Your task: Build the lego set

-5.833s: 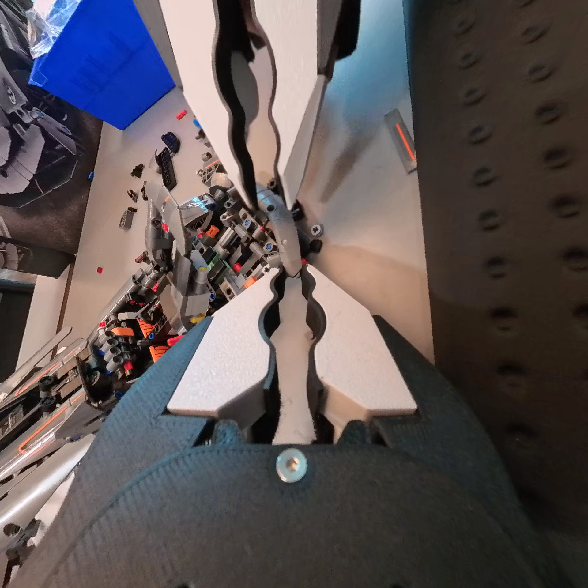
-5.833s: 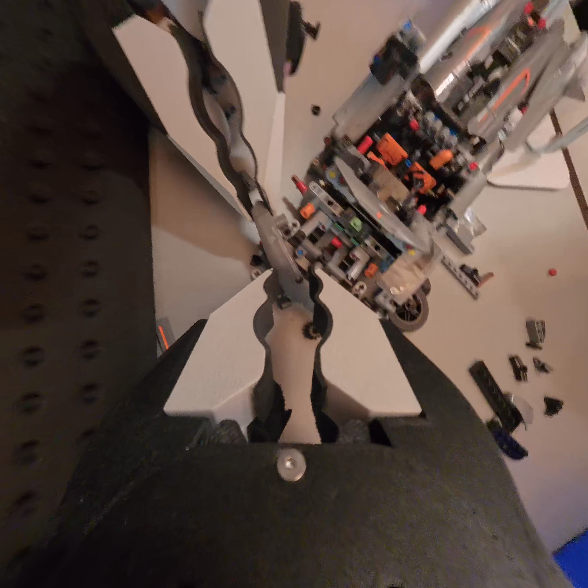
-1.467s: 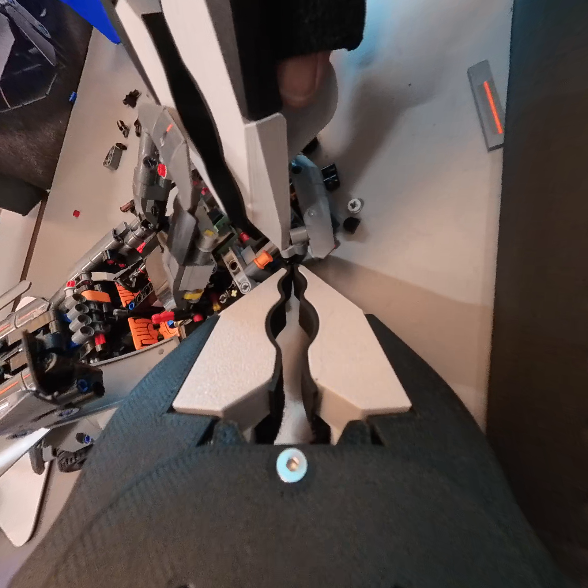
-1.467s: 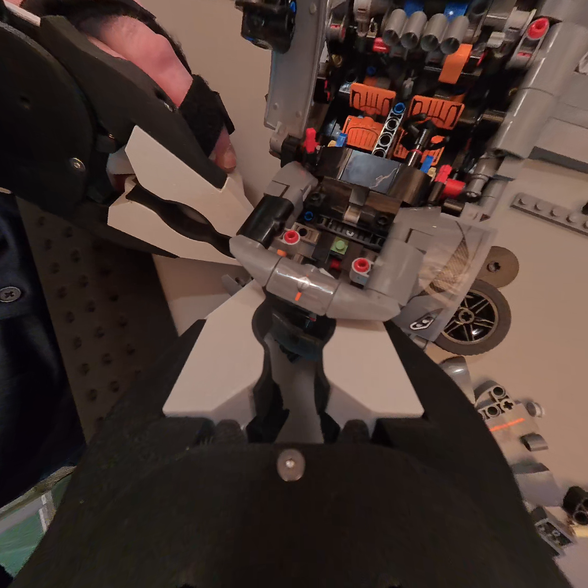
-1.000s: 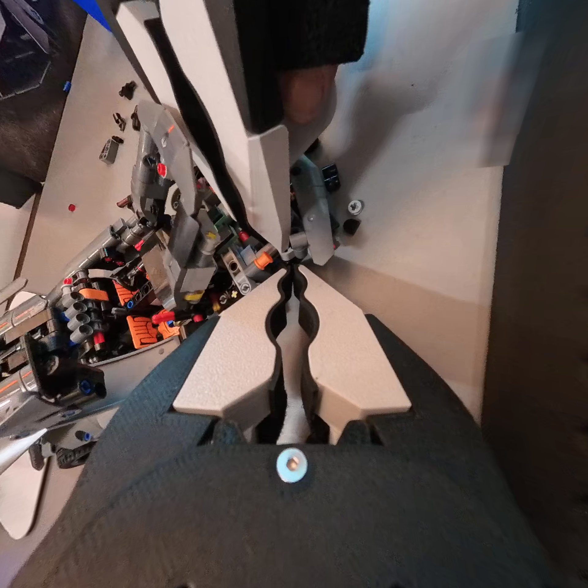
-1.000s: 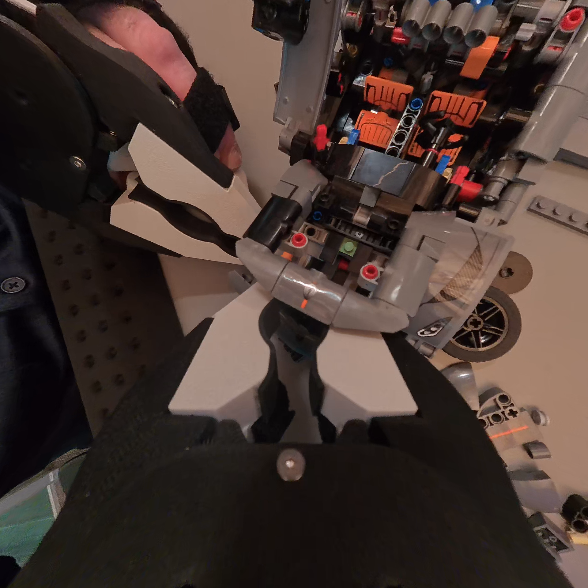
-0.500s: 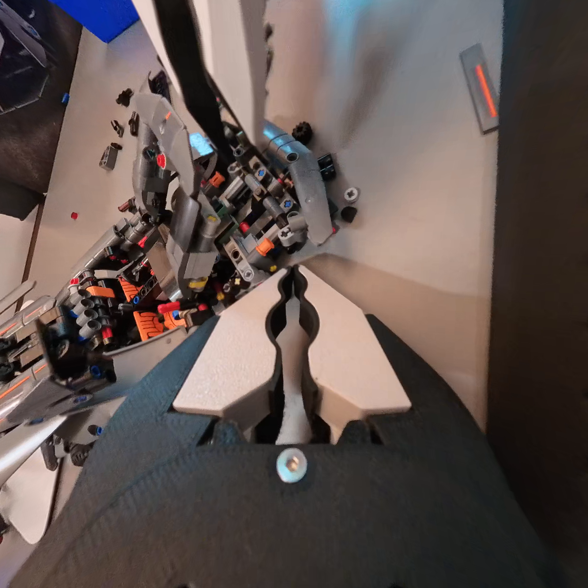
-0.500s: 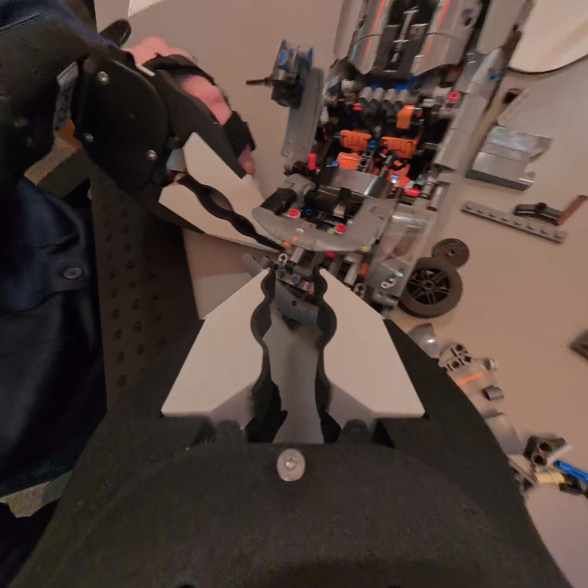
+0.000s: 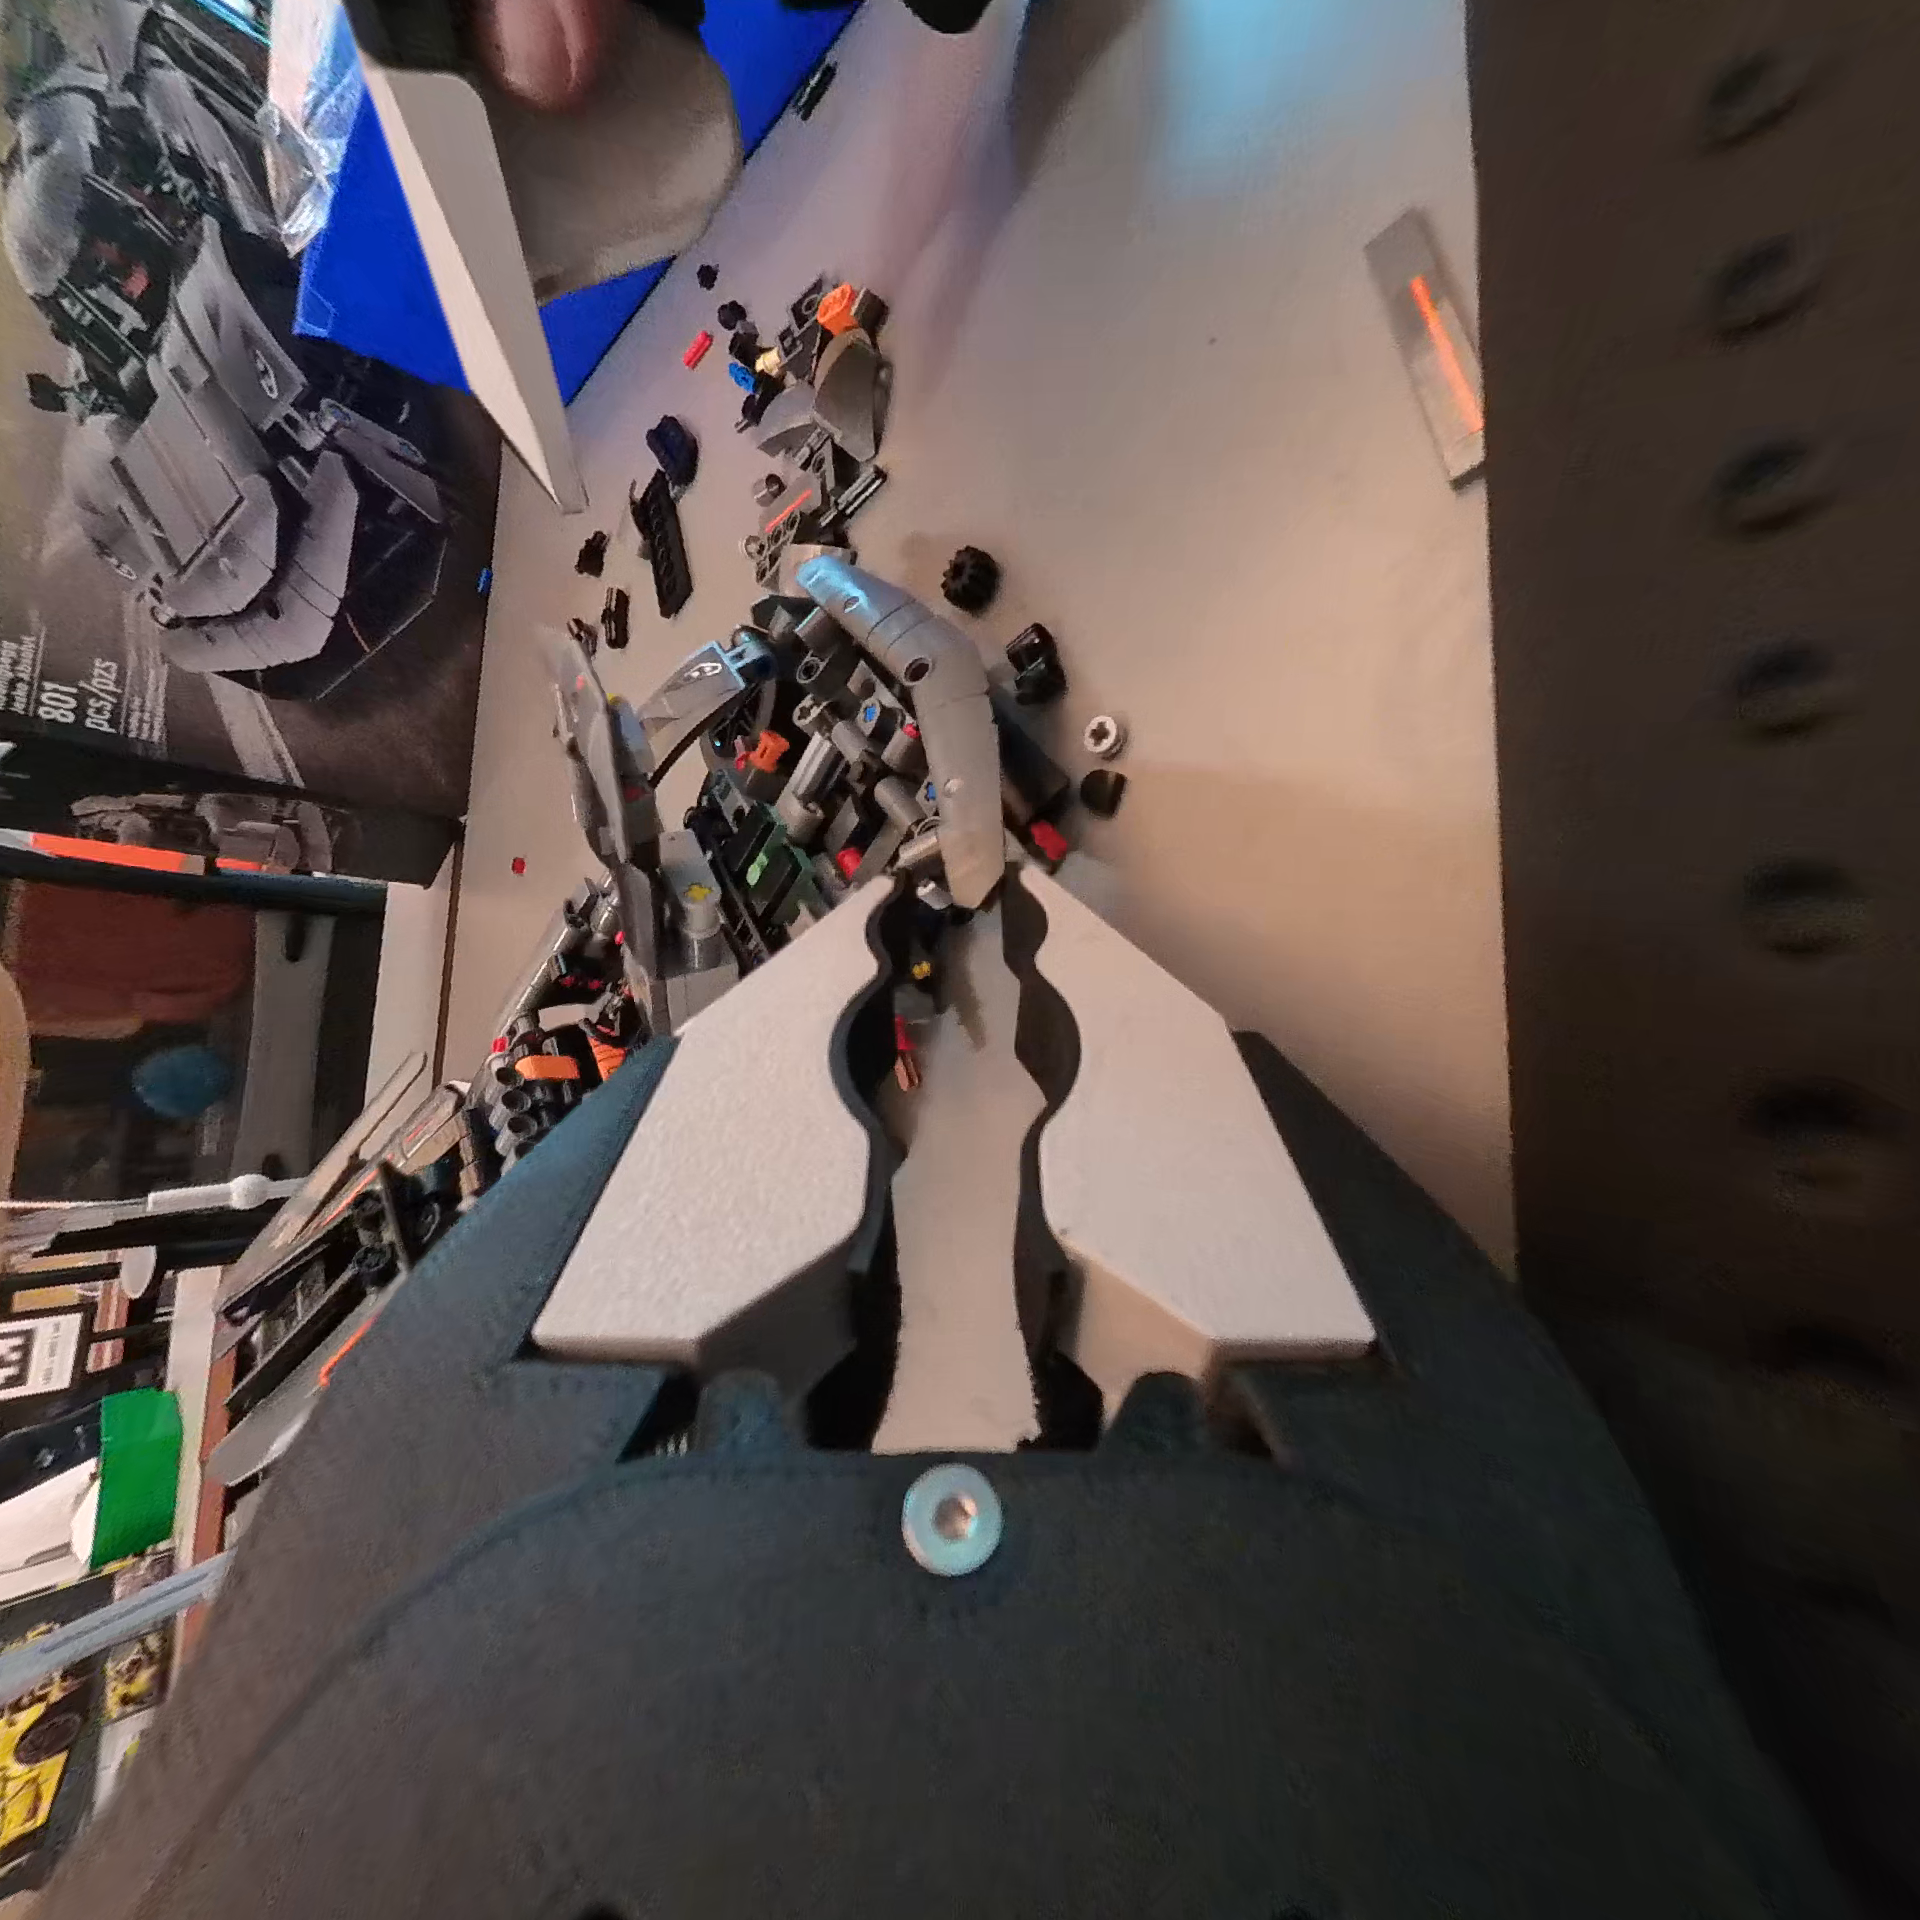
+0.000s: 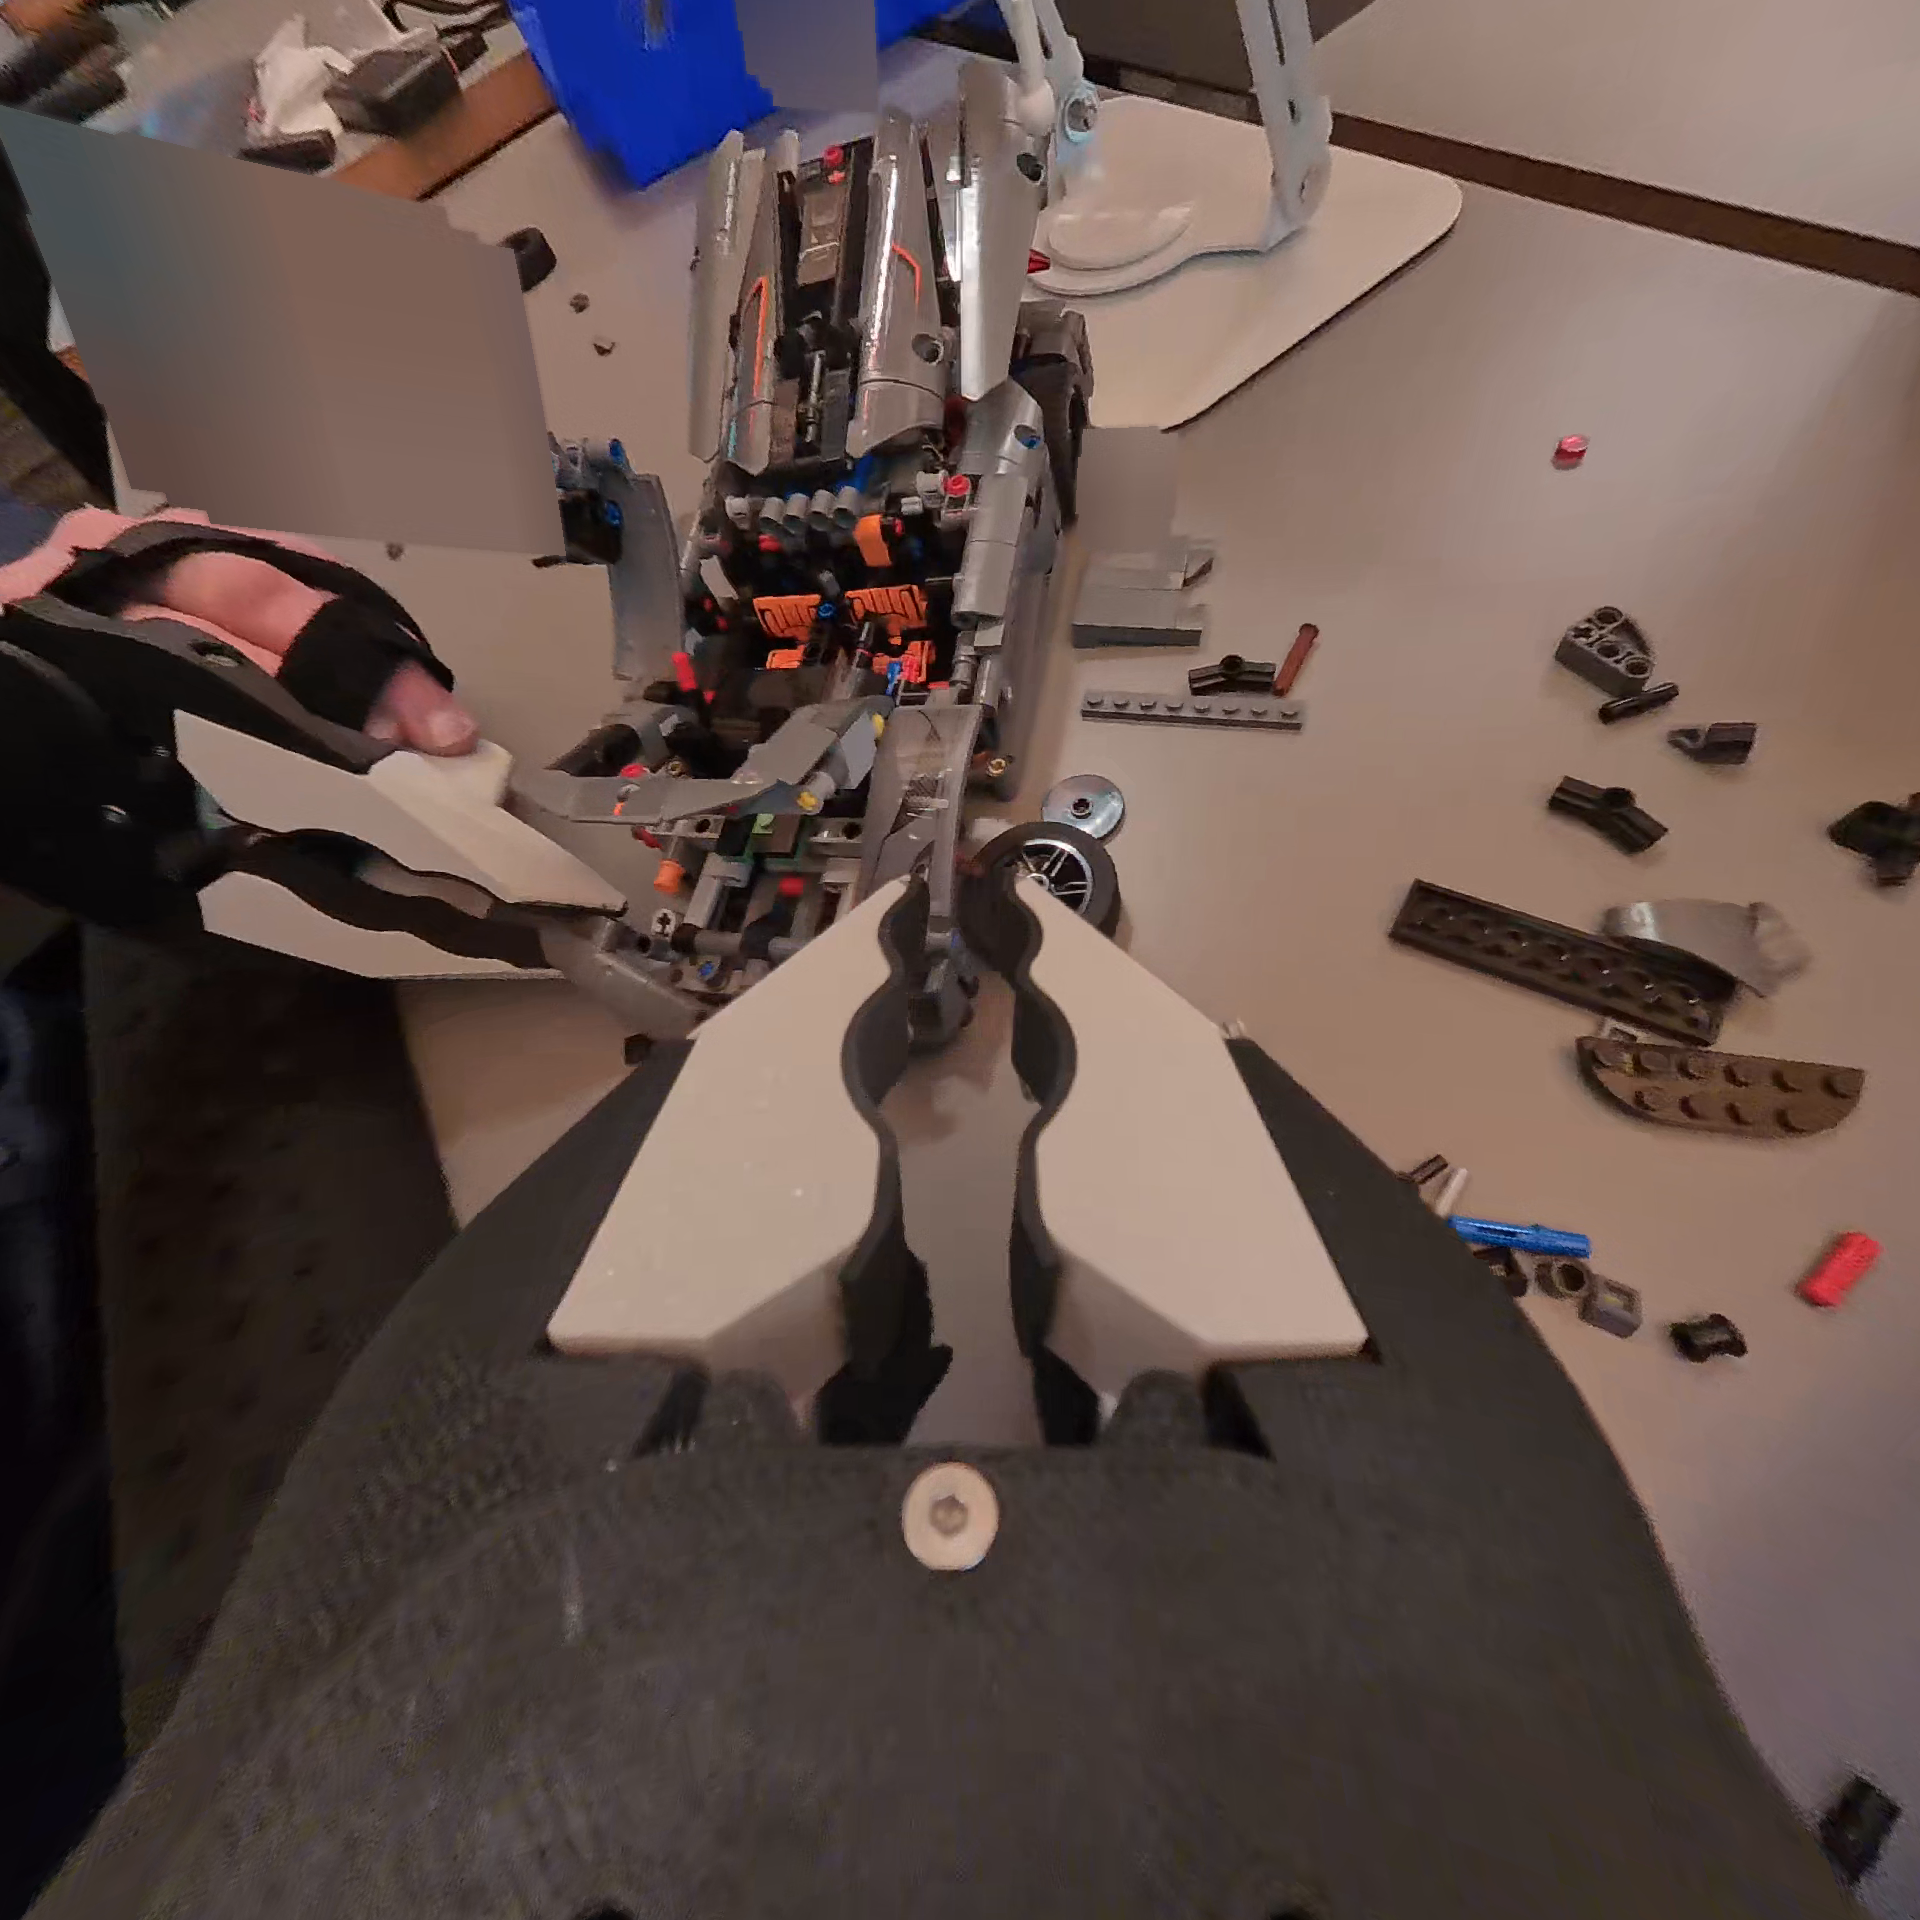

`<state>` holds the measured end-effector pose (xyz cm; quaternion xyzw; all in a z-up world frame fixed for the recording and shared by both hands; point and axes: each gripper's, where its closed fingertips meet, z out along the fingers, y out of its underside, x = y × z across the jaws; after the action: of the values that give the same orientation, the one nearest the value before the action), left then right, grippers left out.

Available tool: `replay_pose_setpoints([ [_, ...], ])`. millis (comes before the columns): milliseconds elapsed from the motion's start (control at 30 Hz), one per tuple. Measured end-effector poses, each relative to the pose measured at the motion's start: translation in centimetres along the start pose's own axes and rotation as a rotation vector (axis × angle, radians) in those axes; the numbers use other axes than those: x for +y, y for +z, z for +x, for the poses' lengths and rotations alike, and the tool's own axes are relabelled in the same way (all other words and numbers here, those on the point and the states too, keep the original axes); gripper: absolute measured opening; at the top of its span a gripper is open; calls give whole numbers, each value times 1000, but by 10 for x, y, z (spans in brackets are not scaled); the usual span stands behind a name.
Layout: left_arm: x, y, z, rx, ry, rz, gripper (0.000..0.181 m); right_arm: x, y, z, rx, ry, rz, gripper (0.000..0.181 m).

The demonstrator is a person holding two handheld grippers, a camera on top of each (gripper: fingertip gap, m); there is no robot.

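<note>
The half-built grey car model [image 10: 831, 582] lies on the pale table, nose towards me; it also shows in the left wrist view [image 9: 790, 790]. My left gripper [image 9: 956, 883] has its jaws a little apart, closed on the left end of the grey front bumper arch [image 9: 935, 686]. In the right wrist view the left gripper [image 10: 582, 935] sits at the nose's left corner. My right gripper [image 10: 961, 883] is slightly open and empty, pulled back above the front right corner beside a loose wheel [image 10: 1055, 868]. One of its fingers [image 9: 478, 291] shows in the left wrist view, clear of the model.
Loose parts lie right of the model: a long grey plate [image 10: 1190, 712], a black plate [image 10: 1558, 971], a rounded dark plate [image 10: 1714, 1091], a blue axle [image 10: 1517, 1236], a red pin [image 10: 1839, 1268]. The set's box [image 9: 208, 416], a blue bin [image 10: 644, 104] and a white stand base [image 10: 1299, 239] lie behind. A dark pegboard [image 9: 1714, 727] borders the table. The left gripper's tips are roughly 12 cm from the right gripper's. My left tips are about 12 cm from the loose wheel [image 10: 1055, 868], my right tips only 7 cm.
My right gripper has let go of the model's nose and drawn back and up. My left gripper's jaws, shut tip to tip before, now have the bumper end between them.
</note>
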<state>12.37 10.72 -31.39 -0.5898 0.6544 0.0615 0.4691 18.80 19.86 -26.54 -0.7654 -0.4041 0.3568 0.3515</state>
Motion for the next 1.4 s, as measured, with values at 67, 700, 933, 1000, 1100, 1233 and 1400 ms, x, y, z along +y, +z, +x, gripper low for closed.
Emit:
replay_pose_setpoints([
  [67, 2, -1, -1, 3, -13, -3, 13, 2, 2, 2, 24, -20, -17, 10],
  [700, 56, -34, -13, 99, -113, -16, 6, 27, 39, -39, -80, -270, -189, 20],
  [933, 80, -58, -8, 142, -195, -22, 7, 35, 61, -61, -120, -359, -279, 26],
  [1000, 84, -62, -8, 142, -228, -34, 7, 39, 66, -71, -157, -371, -303, 28],
  [1100, 87, -64, -5, 139, -244, -48, 11, 46, 73, -79, -183, -384, -343, 30],
  [1233, 89, -62, -2, 142, -282, -78, 16, 44, 78, -80, -172, -370, -345, 26],
  [1400, 90, -60, -3, 127, -326, -113, 13, 49, 83, -82, -165, -358, -363, 31],
])
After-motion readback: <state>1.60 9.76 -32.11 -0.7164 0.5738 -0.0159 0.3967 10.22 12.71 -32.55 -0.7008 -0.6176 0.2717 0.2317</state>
